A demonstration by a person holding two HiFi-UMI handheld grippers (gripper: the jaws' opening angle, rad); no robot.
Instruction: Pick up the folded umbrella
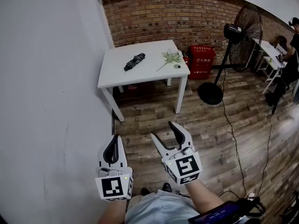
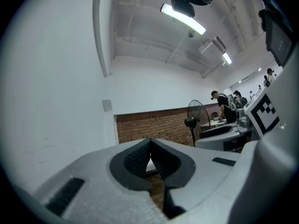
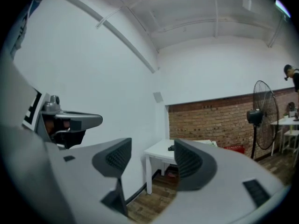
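- The folded black fabric umbrella (image 1: 134, 61) lies flat on the white square-topped table (image 1: 149, 73), a short crumpled bundle. The table stands against the red brick wall (image 1: 187, 17), well apart from both grippers.
- I judge that the wooden plank floor (image 1: 140, 122) must be crossed before any grasp.
- The left white plastic gripper (image 1: 113, 141) is held level. Its black ribbed pads meet tip to tip with nothing between them, so it seems idle.
- The right white plastic gripper (image 1: 163, 129) has its jaws moderately apart and empty. It is aimed at the table, probably readied for the soft, narrow bundle.
- A green spiky sprig (image 1: 170, 57) lies near the umbrella without touching it.
- A red box (image 1: 201, 59) and a black pedestal fan (image 1: 232, 31) stand to the table's right.
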